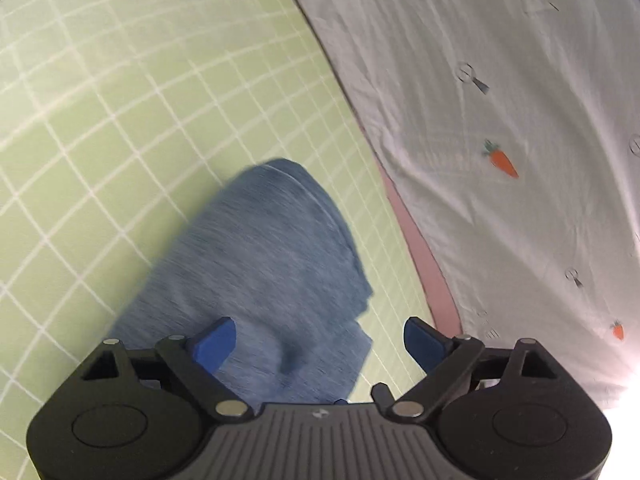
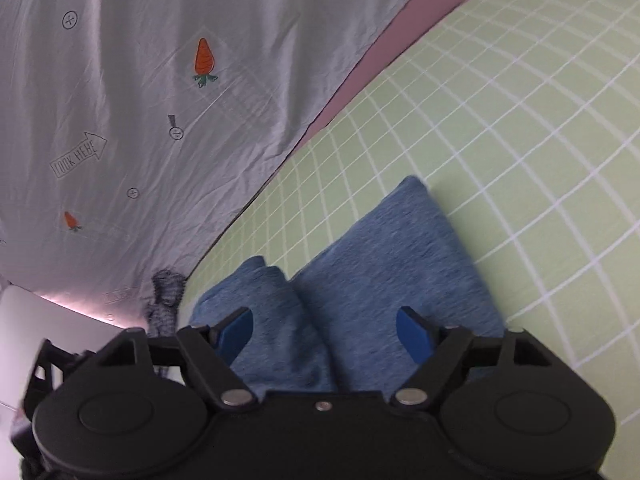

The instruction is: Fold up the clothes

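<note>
Both grippers, left [image 1: 320, 344] and right [image 2: 325, 334], jaws spread, empty; folded blue garment [image 1: 272, 264] beneath, between jaws.

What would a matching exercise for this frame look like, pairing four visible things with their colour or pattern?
Things:
1. folded garment
2. mat
3. bedsheet
4. gripper fingertips

Descriptions:
A. pale, printed with orange carrots
B. light green with a white grid
C. solid dark blue, spread apart
D. heathered blue knit

Pairs: 1-D, 2-B, 3-A, 4-C
</note>
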Available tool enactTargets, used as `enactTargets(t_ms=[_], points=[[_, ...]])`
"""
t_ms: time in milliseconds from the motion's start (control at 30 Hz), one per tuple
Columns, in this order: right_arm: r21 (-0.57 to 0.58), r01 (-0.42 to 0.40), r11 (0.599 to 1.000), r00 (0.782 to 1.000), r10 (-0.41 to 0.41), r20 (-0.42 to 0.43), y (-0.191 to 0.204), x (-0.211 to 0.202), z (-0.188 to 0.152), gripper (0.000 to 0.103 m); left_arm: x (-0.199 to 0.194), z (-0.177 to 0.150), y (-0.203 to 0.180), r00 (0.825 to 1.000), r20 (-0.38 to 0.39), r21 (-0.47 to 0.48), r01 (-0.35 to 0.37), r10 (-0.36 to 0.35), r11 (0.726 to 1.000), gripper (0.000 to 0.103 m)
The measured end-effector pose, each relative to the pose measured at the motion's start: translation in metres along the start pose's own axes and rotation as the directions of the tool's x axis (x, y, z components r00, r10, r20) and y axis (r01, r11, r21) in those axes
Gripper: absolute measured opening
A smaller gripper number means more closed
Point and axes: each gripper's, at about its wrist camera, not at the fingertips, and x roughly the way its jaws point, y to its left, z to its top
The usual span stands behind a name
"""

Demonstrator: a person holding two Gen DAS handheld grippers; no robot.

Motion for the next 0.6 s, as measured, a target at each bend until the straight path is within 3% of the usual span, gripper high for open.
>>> enactTargets(t_ms=[33, 133, 233, 333, 500, 567, 600], points=[[0.03, -0.026, 0.999, 0.999, 0.027, -0.027, -0.003, 0.01, -0.002, 0.065, -0.003, 0.004, 0.01, 1.0, 0.005, -0.038, 0.0, 0.0, 0.999, 0.091], [0.048, -0.024, 0.999, 0.996, 0.028, -0.082, -0.006, 0.035, -0.006, 0.059, -0.015, 0.014, 0.04, 0.999, 0.017, -0.133, 0.039, -0.037, 0.99, 0.091], [0.025, -0.037, 0.999, 0.99, 0.04, -0.134, -0.003, 0.05, -0.01, 0.058, -0.016, 0.016, 0.049, 0.999, 0.023, -0.163, 0.026, -0.023, 0.986, 0.091], [0.021, -0.081, 0.996, 0.979, 0.084, -0.185, 0.001, 0.063, -0.016, 0.059, -0.007, 0.015, 0.056, 0.999, -0.003, -0.172, -0.05, 0.05, 0.984, 0.091], [-0.021, -0.097, 0.995, 0.971, 0.09, -0.222, 0.015, 0.077, -0.024, 0.064, 0.002, 0.01, 0.068, 0.996, -0.039, -0.178, -0.08, 0.075, 0.981, 0.092], [-0.041, -0.109, 0.993, 0.969, 0.097, -0.227, 0.022, 0.073, -0.025, 0.054, 0.004, 0.009, 0.065, 0.994, -0.04, -0.15, -0.102, 0.097, 0.983, 0.093], [-0.054, -0.123, 0.991, 0.97, 0.109, -0.217, 0.025, 0.068, -0.024, 0.038, 0.005, 0.009, 0.062, 0.993, -0.04, -0.135, -0.113, 0.109, 0.984, 0.093]])
